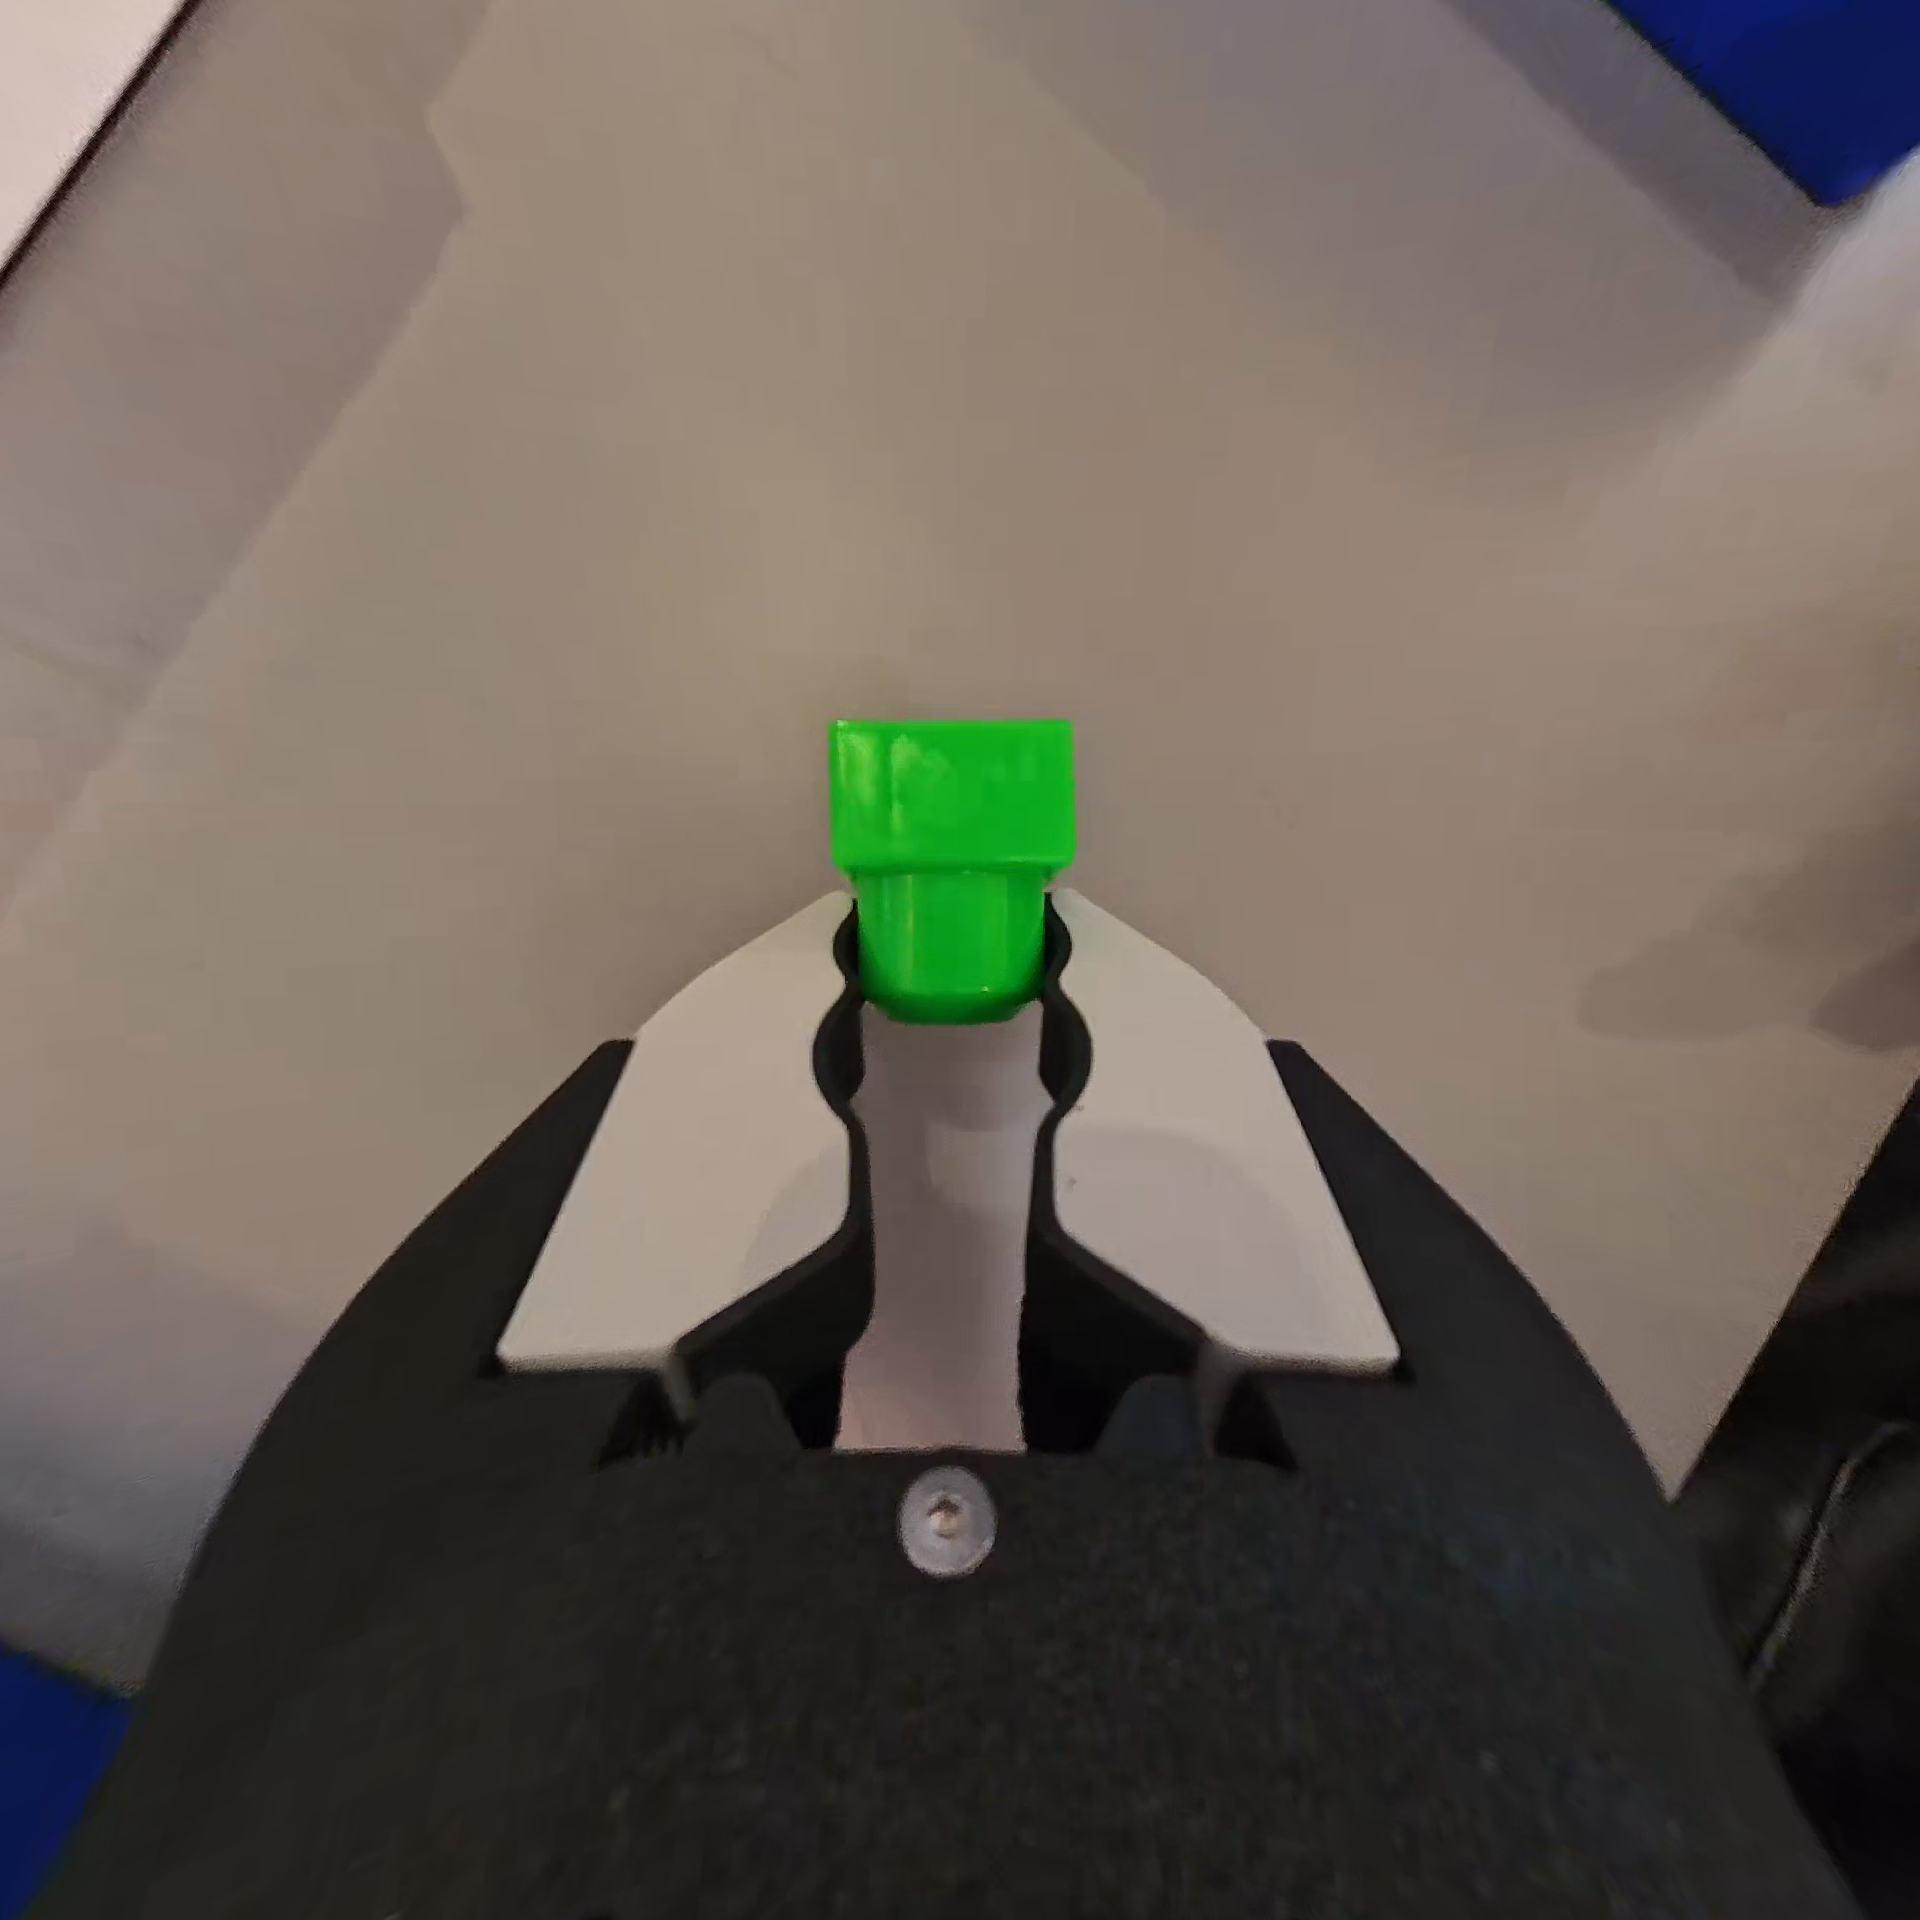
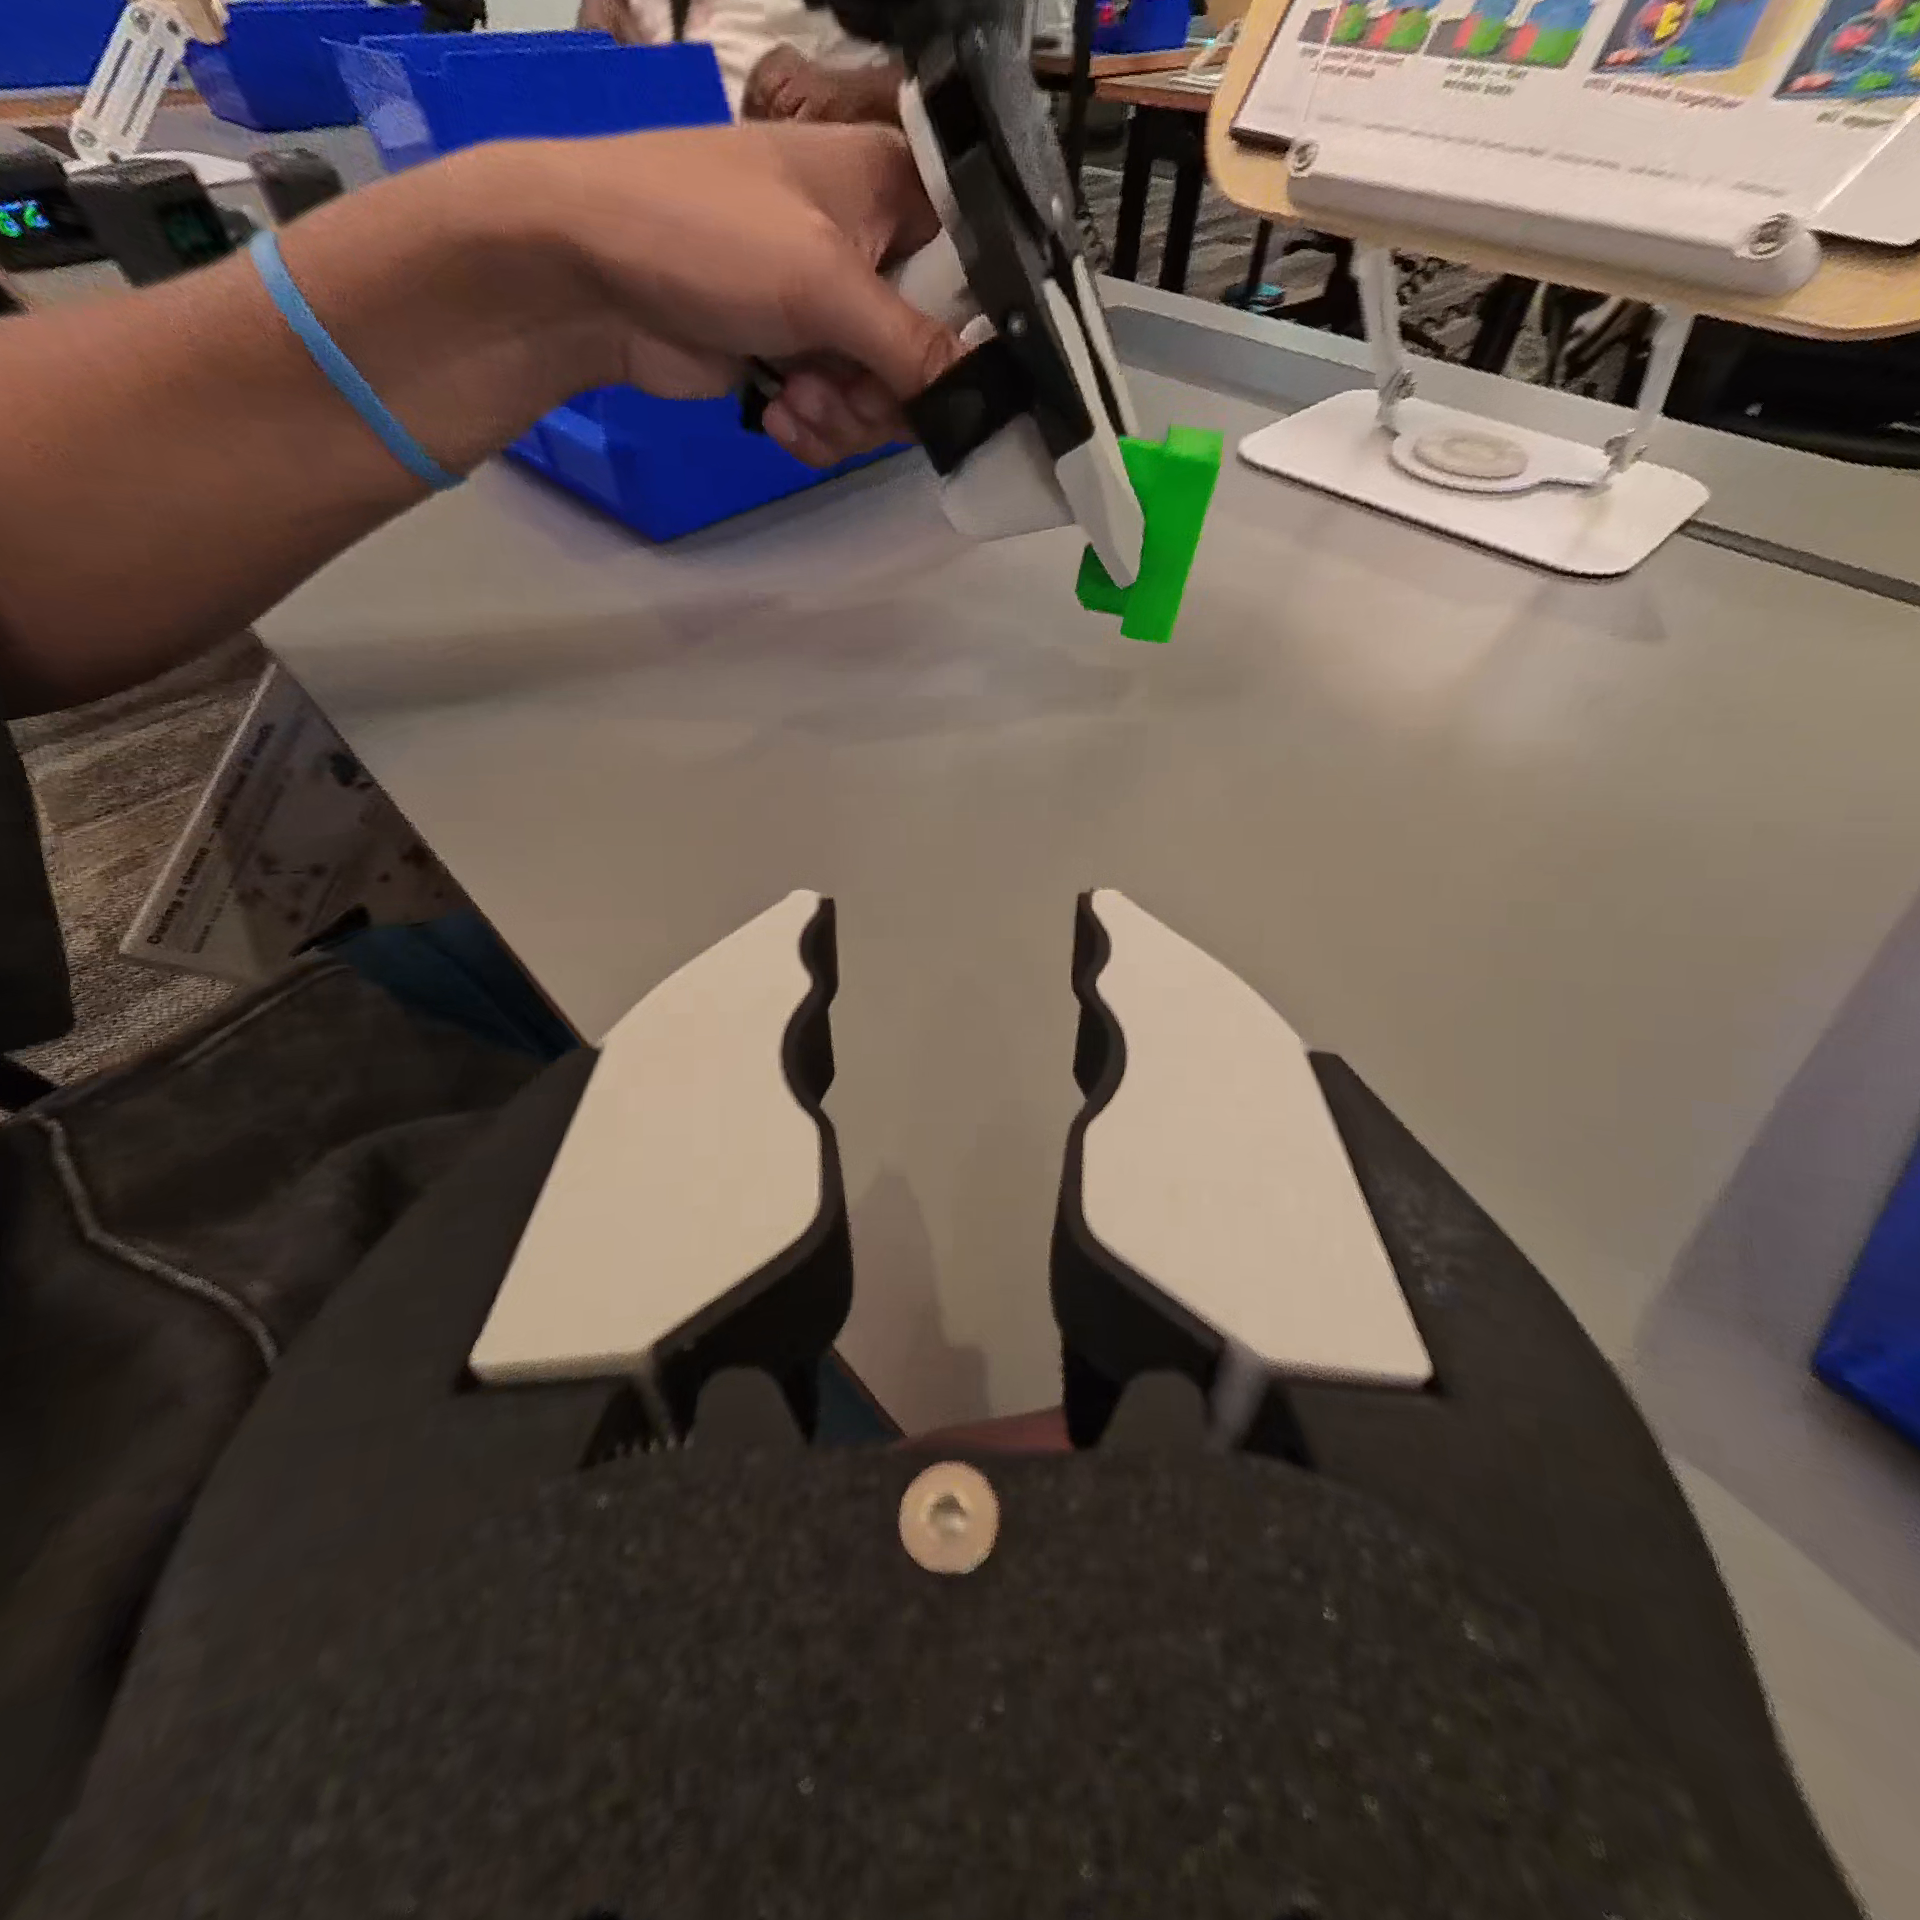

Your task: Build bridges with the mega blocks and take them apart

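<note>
My left gripper (image 1: 951,961) is shut on a green mega block (image 1: 951,800), gripping it by a stud, and holds it in the air above the grey table (image 1: 1039,468). In the right wrist view the same left gripper (image 2: 1107,535), held by a hand (image 2: 644,281), carries the green block (image 2: 1169,530) tilted above the table (image 2: 1351,831). My right gripper (image 2: 954,914) is open and empty, low over the near part of the table, well short of the block.
A blue bin (image 2: 623,457) sits on the table's far left, another blue bin (image 2: 1870,1340) at the right edge. A white stand (image 2: 1475,478) holding an instruction sheet (image 2: 1558,94) stands at the far right. A dark garment (image 2: 208,1195) lies at the near left. Spacing between my two grippers at the tips: around 20 cm.
</note>
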Tool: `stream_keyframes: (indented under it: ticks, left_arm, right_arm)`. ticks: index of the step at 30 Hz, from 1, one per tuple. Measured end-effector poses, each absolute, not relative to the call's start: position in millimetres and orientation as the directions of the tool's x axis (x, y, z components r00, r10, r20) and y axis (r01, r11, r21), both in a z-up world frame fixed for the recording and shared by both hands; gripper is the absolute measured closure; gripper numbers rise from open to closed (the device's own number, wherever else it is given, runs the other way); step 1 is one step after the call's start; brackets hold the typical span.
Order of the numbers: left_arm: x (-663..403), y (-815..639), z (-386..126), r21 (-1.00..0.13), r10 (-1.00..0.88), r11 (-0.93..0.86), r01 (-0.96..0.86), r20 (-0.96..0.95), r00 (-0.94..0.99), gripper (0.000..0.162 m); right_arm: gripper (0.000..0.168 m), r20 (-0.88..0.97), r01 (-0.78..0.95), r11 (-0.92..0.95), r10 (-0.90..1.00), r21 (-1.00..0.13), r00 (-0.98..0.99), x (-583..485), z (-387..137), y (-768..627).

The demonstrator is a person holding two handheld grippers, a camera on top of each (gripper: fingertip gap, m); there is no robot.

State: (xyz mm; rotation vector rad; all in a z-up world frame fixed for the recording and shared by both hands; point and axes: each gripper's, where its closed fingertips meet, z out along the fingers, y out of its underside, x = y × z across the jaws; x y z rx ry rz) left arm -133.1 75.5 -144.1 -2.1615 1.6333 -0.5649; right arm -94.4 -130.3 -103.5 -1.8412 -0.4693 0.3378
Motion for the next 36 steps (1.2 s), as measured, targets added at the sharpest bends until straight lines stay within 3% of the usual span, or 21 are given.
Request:
stream_keyframes:
  ticks: [5, 18, 22, 24, 30, 36]
  left_arm:
    - [-122.3, 84.3, -156.3, -0.503, -0.941, -0.33, -0.799, 0.111, 0.319, 0.132]
    - [-117.6, 76.1, -175.5, -0.496, -0.946, -0.297, -0.816, 0.038, 0.321, 0.131]
    - [-124.9, 73.5, -170.9, -0.513, -0.943, -0.304, -0.803, 0.042, 0.33, 0.102]
    - [-137.2, 65.8, -157.2, -0.556, -0.941, -0.307, -0.773, 0.058, 0.333, 0.096]
    - [-194.7, -3.5, -113.0, -0.739, -0.913, -0.401, -0.541, 0.276, 0.3, 0.098]
    - [-238.7, -59.5, -112.7, -0.81, -0.866, -0.492, -0.321, 0.416, 0.278, 0.103]
  right_arm:
    - [0.124, -0.05, 0.087, -0.284, 0.442, -0.955, 0.895, -78.0, -100.3, -130.0]
    - [0.124, -0.045, 0.116, -0.335, 0.438, -0.935, 0.898, -80.2, -115.7, -121.9]
    - [0.123, -0.066, 0.1, -0.375, 0.403, -0.922, 0.913, -78.5, -124.1, -113.8]
    - [0.121, -0.041, 0.112, -0.389, 0.364, -0.914, 0.931, -74.8, -124.6, -105.9]
    - [0.105, 0.06, 0.201, -0.409, 0.331, -0.89, 0.942, -87.6, -119.6, -57.5]
    - [0.092, 0.062, 0.197, -0.462, 0.292, -0.865, 0.954, -115.5, -126.4, 24.1]
